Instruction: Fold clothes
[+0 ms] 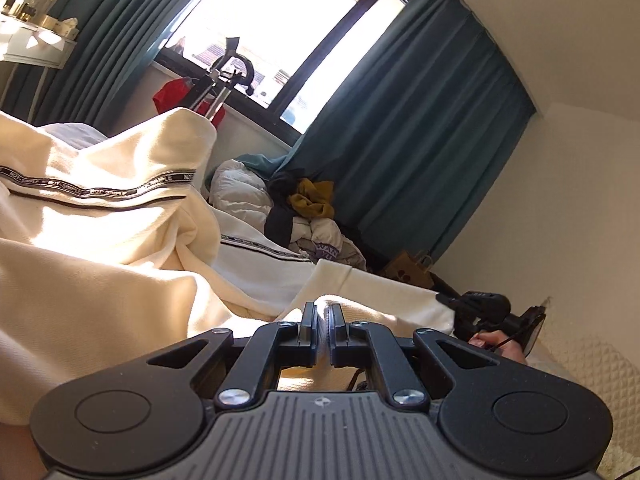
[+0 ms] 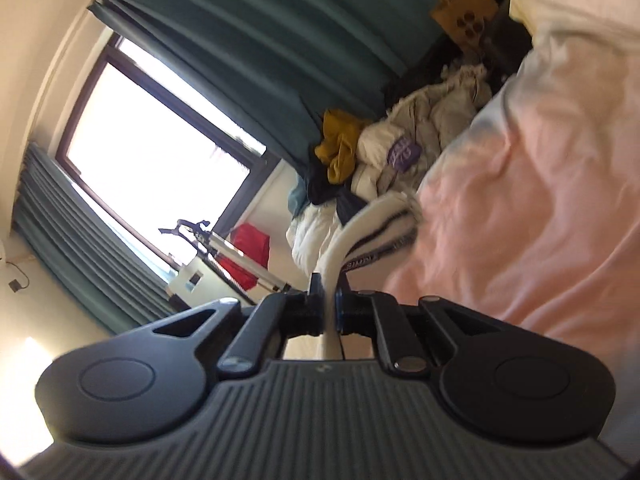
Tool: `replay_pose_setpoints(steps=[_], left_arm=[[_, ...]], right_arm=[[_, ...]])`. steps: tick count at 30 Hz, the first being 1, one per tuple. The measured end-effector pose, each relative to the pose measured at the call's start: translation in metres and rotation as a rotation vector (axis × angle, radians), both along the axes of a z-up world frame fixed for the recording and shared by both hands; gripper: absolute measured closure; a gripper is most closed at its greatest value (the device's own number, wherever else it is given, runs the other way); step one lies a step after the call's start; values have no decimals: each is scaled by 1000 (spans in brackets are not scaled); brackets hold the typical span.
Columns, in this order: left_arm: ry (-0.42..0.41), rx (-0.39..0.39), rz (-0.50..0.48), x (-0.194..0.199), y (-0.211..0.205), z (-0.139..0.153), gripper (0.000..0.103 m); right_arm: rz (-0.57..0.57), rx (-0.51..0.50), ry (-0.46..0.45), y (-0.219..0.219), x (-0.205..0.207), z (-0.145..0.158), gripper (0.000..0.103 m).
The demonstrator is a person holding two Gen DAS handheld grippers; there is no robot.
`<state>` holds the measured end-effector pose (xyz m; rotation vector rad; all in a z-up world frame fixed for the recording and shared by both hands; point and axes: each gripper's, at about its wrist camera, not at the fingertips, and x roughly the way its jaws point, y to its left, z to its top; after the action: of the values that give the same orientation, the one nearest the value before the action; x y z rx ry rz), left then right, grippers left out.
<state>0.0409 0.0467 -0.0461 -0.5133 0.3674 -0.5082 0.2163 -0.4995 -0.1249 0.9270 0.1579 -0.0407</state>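
Note:
A cream garment (image 1: 120, 248) with a black lettered stripe lies bunched across the bed, filling the left of the left wrist view. My left gripper (image 1: 323, 312) is shut on a fold of this cream cloth. The right gripper (image 1: 480, 308) shows at the right of that view, with a hand behind it, at the garment's far edge. In the right wrist view my right gripper (image 2: 329, 286) is shut on a thin edge of the cream garment (image 2: 376, 216), which rises from the jaws and shows its black stripes.
A pile of clothes (image 1: 304, 208), white, mustard and black, lies by the teal curtain (image 1: 420, 128). A pink sheet (image 2: 520, 200) covers the bed. A brown paper bag (image 1: 412, 268) stands by the wall. A red item (image 1: 176, 96) hangs near the window.

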Motion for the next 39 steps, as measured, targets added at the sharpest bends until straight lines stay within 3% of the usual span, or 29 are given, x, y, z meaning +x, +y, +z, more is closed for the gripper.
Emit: replay_pose_setpoints(steps=[2,8,11,15,17,19,20,24,26,30,39], left_arm=[[8,21,-45,-6,-14,-2,97],[8,182,-142,-28,-51,-15,97],[45,184,-170,-28,-56,-21,97],[78,192,-200,-28,-56,-26,91],[88,190,-206,-31,-56,-25,82],[93,197,-215,-36,-56,-23,63],[95,200,-219,-38,-57,-22,58],[106,212,-235,-47,-57,-17,39],[142,185,-223,-53,-51,-11,36],[277,48,-86,-52,-4,-12,22],[570,-262,226,-48,101,-14,17]], right_arm=[[-79,4,-2,-18,-33,8,95],[-280,68,43,-58,-139,2,95],[-341,54,117,-65,-177,-13,95],[-345,96,276,-79,-184,-48,94],[-343,164,334,-87,-182,-67,94],[-359,256,349,-92,-187,-86,95],[-368,290,354,-94,-189,-92,94],[-363,296,377,-89,-194,-98,94],[-354,263,385,-87,-193,-95,94],[-346,234,386,-87,-191,-91,94],[-354,195,380,-86,-182,-88,94]])
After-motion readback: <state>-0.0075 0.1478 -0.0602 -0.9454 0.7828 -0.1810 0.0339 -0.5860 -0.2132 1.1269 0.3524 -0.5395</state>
